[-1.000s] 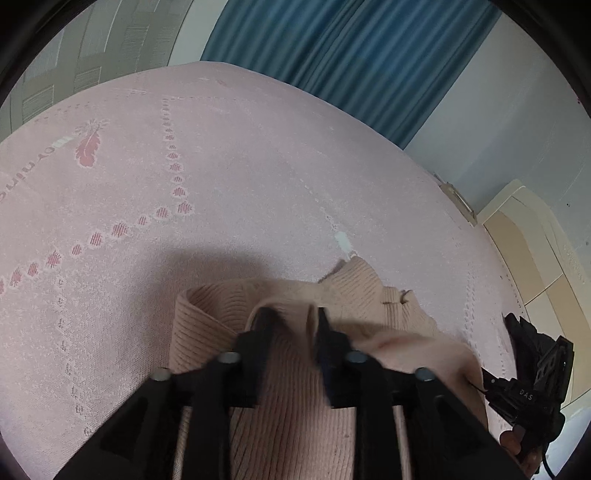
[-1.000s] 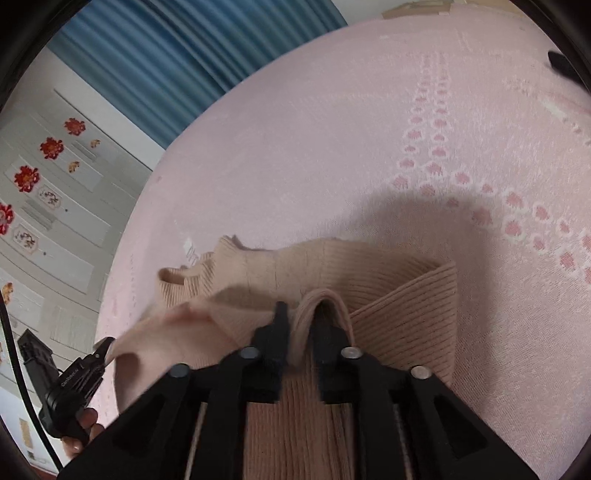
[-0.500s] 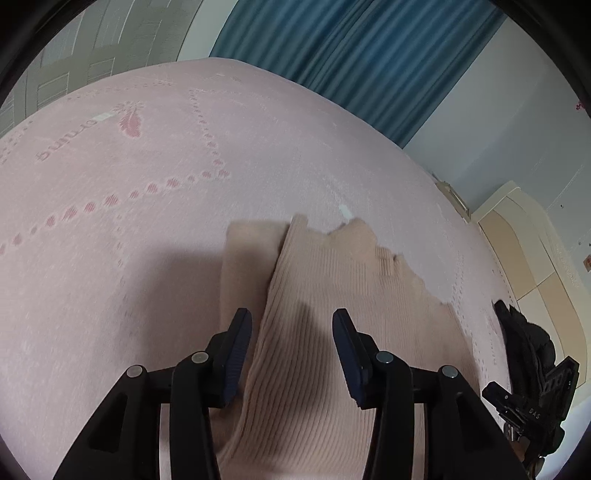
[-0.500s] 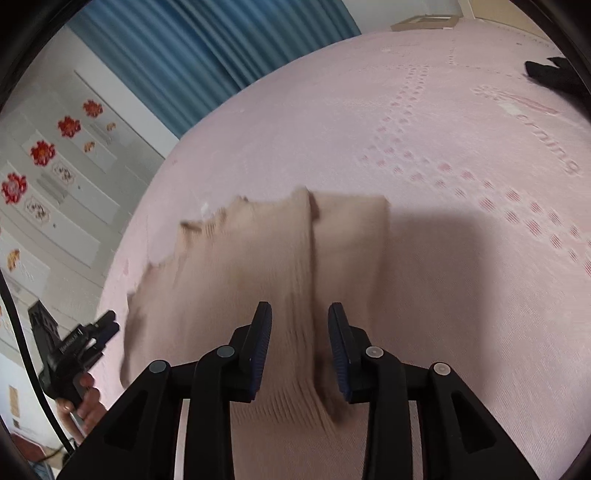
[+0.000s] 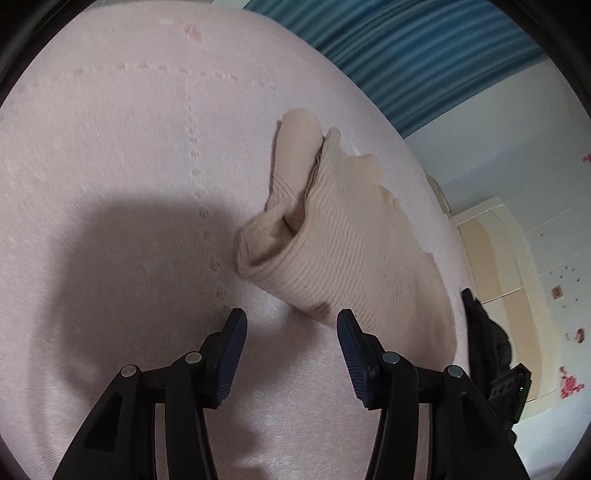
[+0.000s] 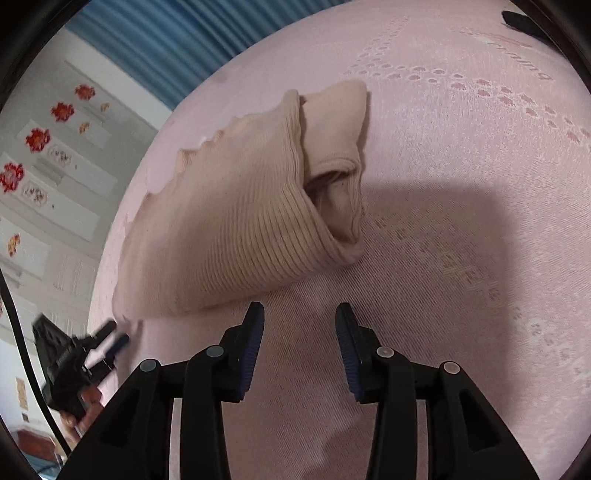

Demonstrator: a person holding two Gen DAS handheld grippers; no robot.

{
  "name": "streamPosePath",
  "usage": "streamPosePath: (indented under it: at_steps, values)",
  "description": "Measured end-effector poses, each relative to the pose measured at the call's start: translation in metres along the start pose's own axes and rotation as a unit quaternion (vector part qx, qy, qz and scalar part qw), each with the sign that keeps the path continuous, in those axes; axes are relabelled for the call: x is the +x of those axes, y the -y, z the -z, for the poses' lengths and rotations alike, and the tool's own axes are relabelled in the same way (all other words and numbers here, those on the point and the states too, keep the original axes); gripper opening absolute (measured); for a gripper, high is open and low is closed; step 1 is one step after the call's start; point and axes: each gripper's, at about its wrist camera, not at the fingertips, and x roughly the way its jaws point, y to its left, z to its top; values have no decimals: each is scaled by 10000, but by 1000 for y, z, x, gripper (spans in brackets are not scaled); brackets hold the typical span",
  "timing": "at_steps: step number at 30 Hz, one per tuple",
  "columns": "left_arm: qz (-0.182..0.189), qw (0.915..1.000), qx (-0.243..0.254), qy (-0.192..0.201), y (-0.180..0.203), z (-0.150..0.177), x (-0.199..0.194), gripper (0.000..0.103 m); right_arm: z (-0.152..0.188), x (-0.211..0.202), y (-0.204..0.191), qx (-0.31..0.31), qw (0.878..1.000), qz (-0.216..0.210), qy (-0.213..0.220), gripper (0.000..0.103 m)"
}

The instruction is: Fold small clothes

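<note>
A beige ribbed knit garment (image 5: 340, 236) lies folded over on the pink bedsheet (image 5: 129, 166), its open hem end facing left in the left wrist view. My left gripper (image 5: 291, 321) sits just short of the garment's near edge; its jaws are opening with nothing between them. In the right wrist view the same garment (image 6: 236, 221) lies ahead and to the left. My right gripper (image 6: 299, 314) hovers over bare sheet just below it, jaws opening and empty. The left gripper (image 6: 110, 338) also shows at the garment's lower left corner, held by a hand (image 6: 86, 400).
The pink bedsheet (image 6: 461, 258) with its dotted pattern fills both views. A blue curtain (image 5: 424, 55) hangs behind the bed. A cream cupboard (image 5: 498, 258) stands to the right. A wall with red flower stickers (image 6: 37, 140) is at the left. A dark object (image 6: 521, 20) lies at the far corner.
Both grippers let go of the folded fabric they were pinching and drew back off the garment. The garment now lies folded on the sheet, further ahead of both.
</note>
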Motion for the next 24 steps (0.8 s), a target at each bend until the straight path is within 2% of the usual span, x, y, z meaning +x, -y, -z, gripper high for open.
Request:
streamPosePath:
  at_steps: [7,9,10,11,13,14,18,24]
  values:
    - [231,9994,-166,188,2,-17,21,49,-26,16,16,892,9949,-391,248,44]
    - [254,9990,-266,260,-1,-24,25,45,-32,21,19,1026,9935,-426,249,38]
    - [195,9990,-271,295,-1,-27,28,41,-38,26,18,972,9945,-342,199,23]
    - [110,9991,-243,325,0,-27,28,32,-41,29,17,890,9955,-290,138,15]
    - [-45,9993,-122,344,2,-26,29,17,-44,35,13,736,9969,-271,66,11]
    - [-69,9994,-52,346,3,-25,29,14,-45,35,12,656,9974,-275,92,10]
    - [-213,9986,193,452,11,-17,20,11,-41,27,9,437,9984,-292,188,9]
    - [-356,9978,334,437,27,-4,3,11,-42,8,20,659,9962,-535,181,9]
